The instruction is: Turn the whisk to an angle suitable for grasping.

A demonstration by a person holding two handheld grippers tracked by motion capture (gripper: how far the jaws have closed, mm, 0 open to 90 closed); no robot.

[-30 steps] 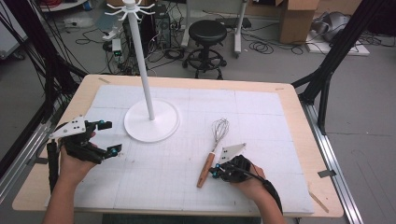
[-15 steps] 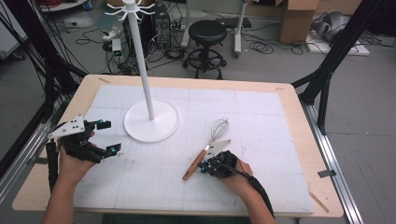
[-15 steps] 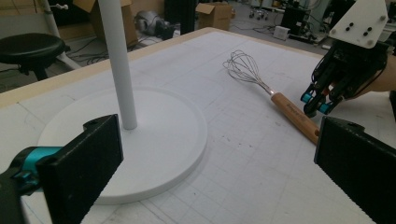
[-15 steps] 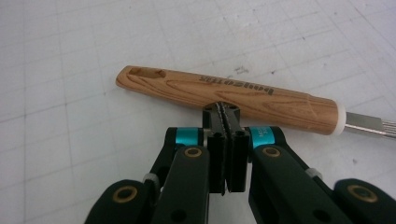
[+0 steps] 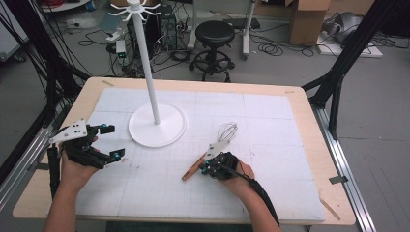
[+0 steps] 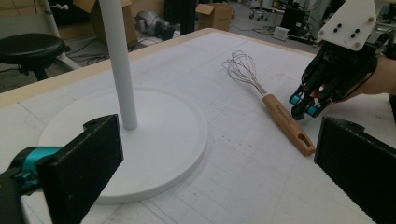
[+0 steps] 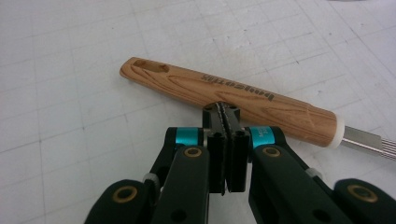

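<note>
whisk [image 5: 208, 153] nudged left | right tongs [image 5: 205, 169] closed, touching | stand [image 5: 155, 123] near

On the table [image 5: 295, 104] there was one whisk [image 5: 212, 150] with a single wooden handle [image 7: 224, 95], one white stand [image 5: 154, 116] made up of one pole and one round base, and one white gridded mat [image 5: 270, 145]. Two grippers were counted, the left gripper [image 5: 107, 141] and the right gripper [image 5: 205, 169], each with two black jaws and each in one of the person's two hands. On the floor beyond stood one black stool [image 5: 214, 41] and two cardboard boxes [image 5: 309, 19].
</note>
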